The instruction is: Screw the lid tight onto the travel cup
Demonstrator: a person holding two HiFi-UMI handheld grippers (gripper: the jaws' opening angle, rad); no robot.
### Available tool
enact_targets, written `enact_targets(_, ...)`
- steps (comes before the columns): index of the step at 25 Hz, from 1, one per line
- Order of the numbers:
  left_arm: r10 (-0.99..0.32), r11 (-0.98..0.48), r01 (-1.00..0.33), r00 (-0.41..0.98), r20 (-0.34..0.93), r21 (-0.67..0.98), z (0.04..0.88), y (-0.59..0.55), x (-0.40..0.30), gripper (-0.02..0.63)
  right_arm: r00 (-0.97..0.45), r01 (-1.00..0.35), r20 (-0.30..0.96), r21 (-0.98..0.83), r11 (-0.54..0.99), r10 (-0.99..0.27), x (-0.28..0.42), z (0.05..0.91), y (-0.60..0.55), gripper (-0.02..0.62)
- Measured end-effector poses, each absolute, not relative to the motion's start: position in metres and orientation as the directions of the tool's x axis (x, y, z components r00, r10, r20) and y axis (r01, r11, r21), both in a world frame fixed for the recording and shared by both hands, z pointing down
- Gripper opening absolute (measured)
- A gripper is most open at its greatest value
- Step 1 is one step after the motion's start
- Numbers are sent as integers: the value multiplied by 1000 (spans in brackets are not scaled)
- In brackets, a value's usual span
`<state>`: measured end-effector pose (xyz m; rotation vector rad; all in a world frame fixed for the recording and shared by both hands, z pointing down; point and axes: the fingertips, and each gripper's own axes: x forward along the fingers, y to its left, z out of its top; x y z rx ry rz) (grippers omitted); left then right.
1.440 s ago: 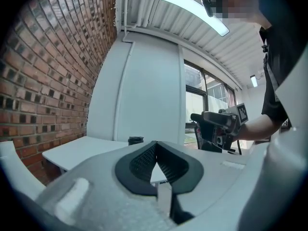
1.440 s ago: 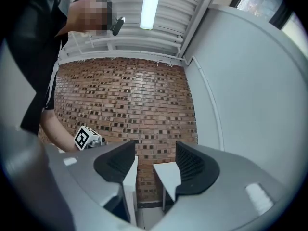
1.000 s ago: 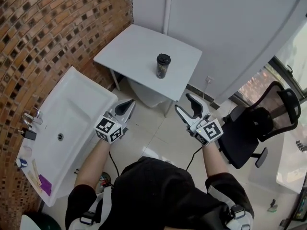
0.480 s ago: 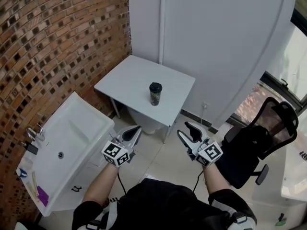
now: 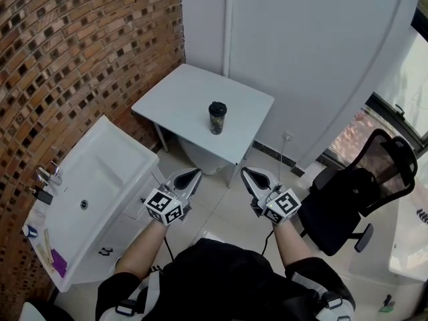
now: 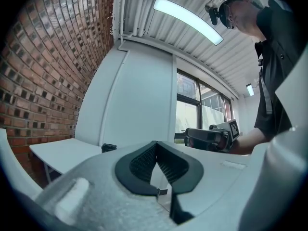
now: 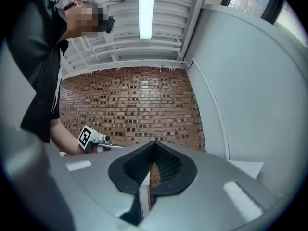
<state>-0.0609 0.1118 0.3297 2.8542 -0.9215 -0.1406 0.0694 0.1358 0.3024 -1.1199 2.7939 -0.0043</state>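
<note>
A dark travel cup [image 5: 217, 118] with a black lid stands upright near the middle of a small white table [image 5: 180, 99]. Both grippers hang well short of the table, over the floor. My left gripper [image 5: 189, 175] is shut with nothing in it and points toward the table. My right gripper [image 5: 253, 176] is also shut and empty, level with the left one. In the left gripper view the cup's lid [image 6: 109, 147] peeks over the table's edge, and the right gripper [image 6: 192, 139] shows beyond my closed jaws. The right gripper view looks at the brick wall.
A white sink unit [image 5: 87, 199] with a tap stands at the left against the curved brick wall [image 5: 73, 59]. A black office chair [image 5: 361, 186] stands at the right. Tiled floor [image 5: 221, 196] lies between me and the table.
The right gripper's jaws have gone from open to shut. Both grippers have moved a little nearer to each other, and the head view has shifted.
</note>
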Motion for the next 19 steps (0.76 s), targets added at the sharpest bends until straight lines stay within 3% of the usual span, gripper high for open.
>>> enact_targets(19, -580, -811, -568, 812, -63, 139, 321, 100, -76, 2, -731, -677, -101, -17, 736, -675, 44, 292, 133, 5)
